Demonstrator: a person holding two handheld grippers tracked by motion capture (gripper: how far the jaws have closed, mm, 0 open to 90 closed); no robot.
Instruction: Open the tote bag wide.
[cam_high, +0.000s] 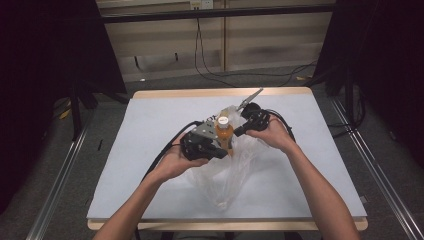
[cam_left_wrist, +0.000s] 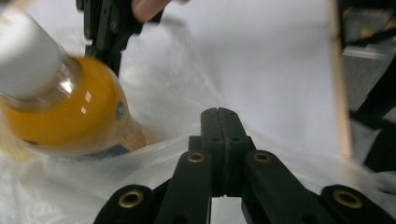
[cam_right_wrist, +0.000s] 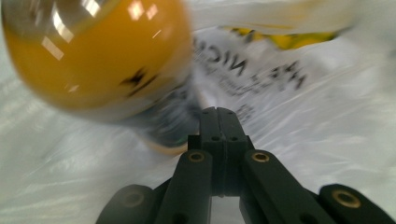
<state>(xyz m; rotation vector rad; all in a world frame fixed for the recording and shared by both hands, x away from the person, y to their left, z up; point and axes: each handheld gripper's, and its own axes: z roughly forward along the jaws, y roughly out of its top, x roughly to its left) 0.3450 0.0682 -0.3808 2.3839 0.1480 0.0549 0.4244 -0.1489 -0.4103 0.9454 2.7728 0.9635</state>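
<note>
A bottle (cam_high: 224, 133) of orange drink with a white cap stands in the middle of the surface (cam_high: 150, 125), inside a clear plastic bag (cam_high: 235, 170). The left hand-held gripper (cam_high: 220, 150) is at 9 o'clock from the bottle, jaws clenched on the bag. The right hand-held gripper (cam_high: 239, 132) is at 3 o'clock, also clenched on the bag.
</note>
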